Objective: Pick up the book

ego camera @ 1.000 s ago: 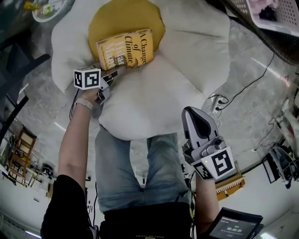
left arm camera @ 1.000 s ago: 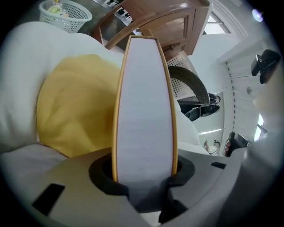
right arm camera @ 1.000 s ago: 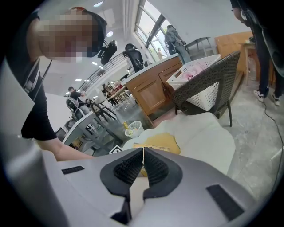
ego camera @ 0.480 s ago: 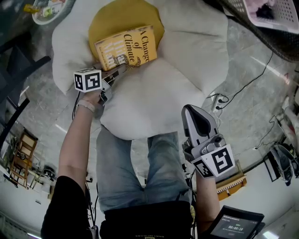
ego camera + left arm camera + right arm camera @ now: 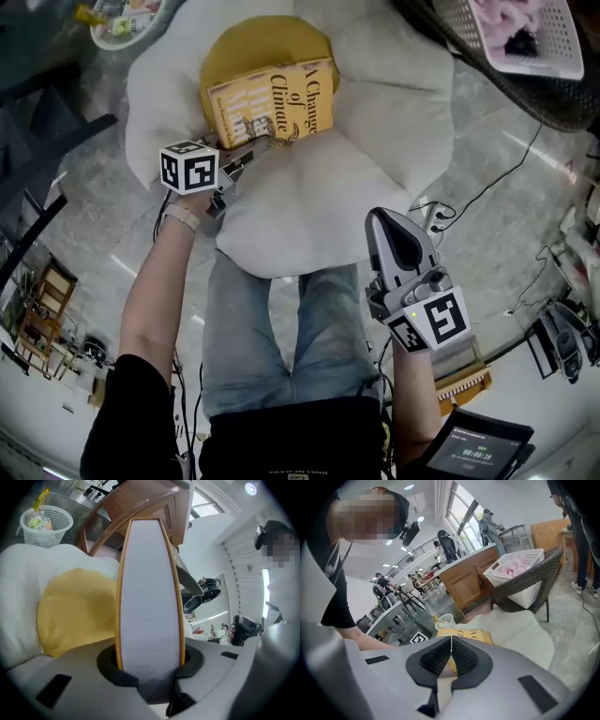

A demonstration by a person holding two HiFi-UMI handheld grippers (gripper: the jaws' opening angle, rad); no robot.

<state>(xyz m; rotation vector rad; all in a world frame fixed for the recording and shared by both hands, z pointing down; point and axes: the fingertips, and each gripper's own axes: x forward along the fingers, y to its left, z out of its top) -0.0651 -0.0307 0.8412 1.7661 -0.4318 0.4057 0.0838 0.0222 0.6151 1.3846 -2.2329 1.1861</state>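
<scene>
Jaws of the left gripper [image 5: 246,155], which have just been closing, are clamped on the near edge of the yellow paperback book [image 5: 277,101], whose white pages fill the gap between the pads. The book sits tilted over the yellow centre of a white flower-shaped floor cushion [image 5: 319,206]. The right gripper [image 5: 389,230], its jaws pressed together on nothing, is held well apart from the book, beside the person's blue jeans [image 5: 281,328].
</scene>
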